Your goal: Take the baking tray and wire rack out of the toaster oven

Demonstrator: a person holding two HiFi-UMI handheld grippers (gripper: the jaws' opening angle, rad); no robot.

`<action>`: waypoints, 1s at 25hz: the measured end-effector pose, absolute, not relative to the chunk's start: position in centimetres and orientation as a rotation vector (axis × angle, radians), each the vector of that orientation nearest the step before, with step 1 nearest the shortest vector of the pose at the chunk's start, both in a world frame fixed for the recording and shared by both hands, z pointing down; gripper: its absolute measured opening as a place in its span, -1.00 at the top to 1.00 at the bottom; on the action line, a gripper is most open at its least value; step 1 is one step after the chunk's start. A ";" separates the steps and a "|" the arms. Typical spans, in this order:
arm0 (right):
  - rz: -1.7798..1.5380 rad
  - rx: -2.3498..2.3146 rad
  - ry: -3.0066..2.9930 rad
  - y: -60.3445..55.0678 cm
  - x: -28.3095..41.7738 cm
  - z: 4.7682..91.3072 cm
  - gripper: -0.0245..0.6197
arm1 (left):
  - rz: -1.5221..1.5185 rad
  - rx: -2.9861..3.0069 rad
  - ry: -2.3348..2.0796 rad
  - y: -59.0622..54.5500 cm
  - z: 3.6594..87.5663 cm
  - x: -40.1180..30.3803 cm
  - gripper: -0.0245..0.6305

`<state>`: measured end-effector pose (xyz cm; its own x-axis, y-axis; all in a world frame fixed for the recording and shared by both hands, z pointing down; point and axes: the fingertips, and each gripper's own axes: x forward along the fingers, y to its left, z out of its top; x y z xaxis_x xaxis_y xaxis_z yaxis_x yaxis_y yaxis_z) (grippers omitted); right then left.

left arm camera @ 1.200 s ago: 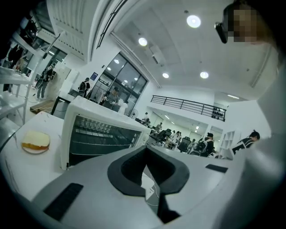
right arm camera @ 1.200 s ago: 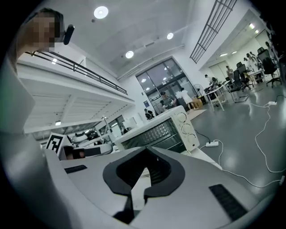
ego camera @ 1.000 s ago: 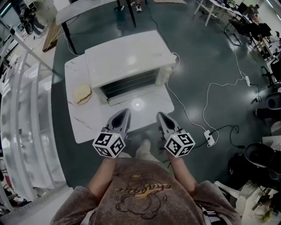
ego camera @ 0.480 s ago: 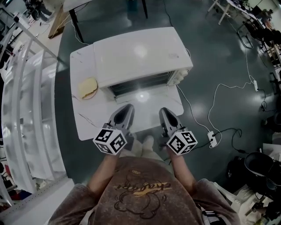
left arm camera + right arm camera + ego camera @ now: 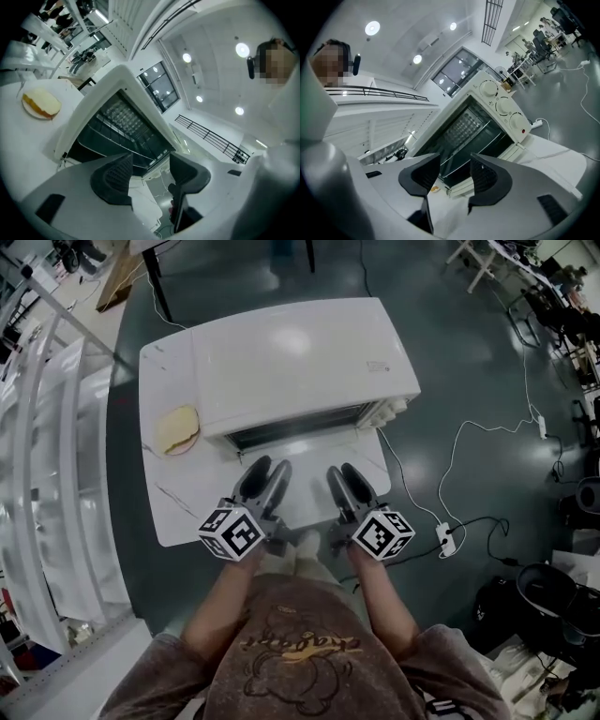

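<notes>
approach step: nothing is taken out yet. left gripper (image 5: pixel 269 470) & right gripper (image 5: pixel 343 474) are held just before the toaster oven (image 5: pixel 300 362); jaws of both have just been spread wide, w/ nothing between. wire rack (image 5: pixel 125 125) is seen inside; baking tray can't be made out. next, the rack's front edge must be reached & pinched level.

The toaster oven (image 5: pixel 300 357) was white with a dark interior, and the table (image 5: pixel 183 507) was white. The left gripper (image 5: pixel 266 470) and right gripper (image 5: pixel 343 472) bore black-and-white square markers.
</notes>
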<state>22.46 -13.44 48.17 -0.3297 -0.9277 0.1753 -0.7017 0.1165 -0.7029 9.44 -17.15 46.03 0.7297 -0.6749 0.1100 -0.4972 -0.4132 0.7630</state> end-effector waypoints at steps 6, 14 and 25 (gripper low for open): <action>-1.099 -1.601 2.024 -16.8 23.7 51.5 0.40 | -0.270 2.000 -0.926 -19.7 50.8 9.7 0.25; -1.176 -1.620 2.013 -21.0 24.8 55.3 0.40 | -0.331 1.850 -0.987 -22.8 55.5 9.8 0.29; -1.235 -1.589 1.928 -25.1 25.8 56.9 0.40 | -0.383 1.737 -0.979 -25.7 58.2 9.7 0.32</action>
<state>25.78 -25.13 56.87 -0.3077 -0.9181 0.2497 -0.6107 -0.0106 -0.7918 9.70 -25.67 58.22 0.6133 -0.7644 0.1991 -0.4261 -0.1080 0.8982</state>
